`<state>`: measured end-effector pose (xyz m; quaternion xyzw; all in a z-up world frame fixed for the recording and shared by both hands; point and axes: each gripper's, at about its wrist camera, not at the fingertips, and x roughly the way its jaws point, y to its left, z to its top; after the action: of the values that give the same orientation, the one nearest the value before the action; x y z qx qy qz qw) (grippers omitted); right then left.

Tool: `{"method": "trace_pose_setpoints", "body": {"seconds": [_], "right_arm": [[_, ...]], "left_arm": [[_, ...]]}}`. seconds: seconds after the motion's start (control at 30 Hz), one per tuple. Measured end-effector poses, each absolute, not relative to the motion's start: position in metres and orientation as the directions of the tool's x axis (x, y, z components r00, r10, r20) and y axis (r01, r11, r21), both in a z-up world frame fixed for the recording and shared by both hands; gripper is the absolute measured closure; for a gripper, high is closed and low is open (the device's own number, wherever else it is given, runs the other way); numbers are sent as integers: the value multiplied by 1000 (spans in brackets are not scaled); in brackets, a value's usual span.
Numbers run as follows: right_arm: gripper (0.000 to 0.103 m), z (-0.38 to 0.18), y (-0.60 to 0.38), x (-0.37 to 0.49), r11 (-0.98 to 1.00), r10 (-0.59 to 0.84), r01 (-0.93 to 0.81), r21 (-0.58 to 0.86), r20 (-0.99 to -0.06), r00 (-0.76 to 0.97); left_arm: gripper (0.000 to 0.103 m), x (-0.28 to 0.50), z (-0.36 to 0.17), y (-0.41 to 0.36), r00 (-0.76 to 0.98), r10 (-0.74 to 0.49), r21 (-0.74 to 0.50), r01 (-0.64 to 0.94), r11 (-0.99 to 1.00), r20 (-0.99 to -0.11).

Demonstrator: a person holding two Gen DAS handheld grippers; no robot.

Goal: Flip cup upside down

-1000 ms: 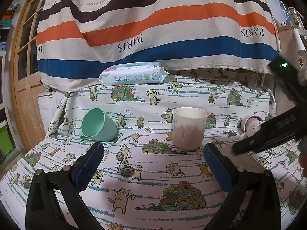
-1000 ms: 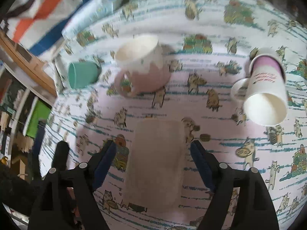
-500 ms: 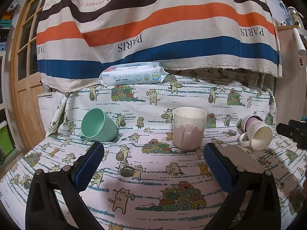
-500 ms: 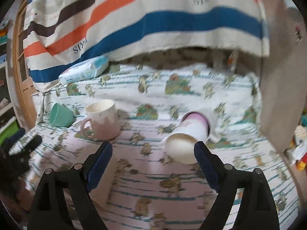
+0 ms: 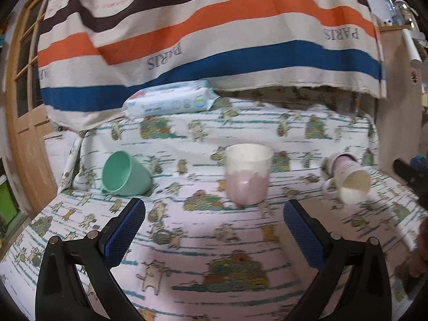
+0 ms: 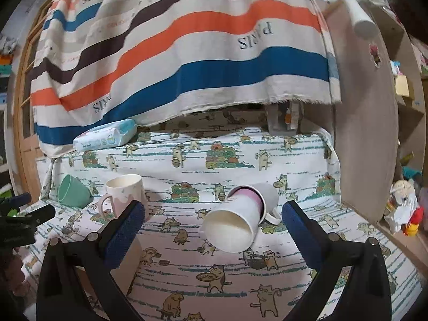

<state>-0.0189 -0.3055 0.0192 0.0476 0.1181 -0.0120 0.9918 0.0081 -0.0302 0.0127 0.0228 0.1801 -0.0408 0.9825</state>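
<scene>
Right gripper point(image 6: 212, 208): spread wide, empty, held low over the cat-print tablecloth point(image 6: 240, 281). Left gripper point(image 5: 214, 206): likewise spread and empty, facing the upright pink mug point(image 5: 247, 176).

Directly ahead of the right gripper, framed by its two fingers but untouched: white-and-purple cup point(image 6: 235, 219). Lying on its side, mouth toward the camera and turned slightly left, handle point(image 6: 272, 217) low on the right flank, near the cloth. Judged to be the cup in hand; flip not yet begun.

Recommended procedure, as a judgement:
1. Advance along the cup axis to bracket the mid-body with the pads, clear of the handle.
2. Close firmly across the wall. Expect a smooth, slippery surface; avoid pinching the rim alone.
3. Lift slightly before rotating, to prevent rim drag and bunching of the cloth.
4. Roll the wrist to mouth-down, lower flat onto a bare patch of cloth, then release.

Keep clear of the pink mug to the left. Green cup point(image 5: 124, 174) and wipes pack point(image 5: 171, 101): well apart, no obstruction expected.
</scene>
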Motion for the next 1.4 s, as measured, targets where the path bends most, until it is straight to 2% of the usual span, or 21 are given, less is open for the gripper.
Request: {"method": "trace_pose_setpoints", "body": {"seconds": [0.13,0.3,0.43,0.97,1.1,1.2,1.4], "right_arm": [[0,20,-304,-23,996,-60,75,56,-223,973],[0,21,-307,-27,994,-82,96,57,-209,974],[0,21,-304,-27,994,-90,100,37,-206,974],[0,18,-297,-22,994,-112,111,-18,-248,962],[0,19,-300,-24,992,-126,127,-10,-237,963],[0,19,-302,-24,989,-147,149,-9,-242,959],[0,17,-306,-21,983,-181,185,-8,-257,949]], "left_arm": [[0,12,27,-43,910,-85,15,100,995,-407],[0,28,31,-51,829,-108,-53,95,994,-549],[0,39,34,-56,780,-153,-126,95,987,-607],[0,45,56,-88,769,-150,-79,129,989,-621],[0,60,57,-93,708,-148,-91,119,989,-690],[0,74,52,-97,625,-196,-153,123,981,-755],[0,100,35,-108,536,-213,-184,108,977,-817]]}}
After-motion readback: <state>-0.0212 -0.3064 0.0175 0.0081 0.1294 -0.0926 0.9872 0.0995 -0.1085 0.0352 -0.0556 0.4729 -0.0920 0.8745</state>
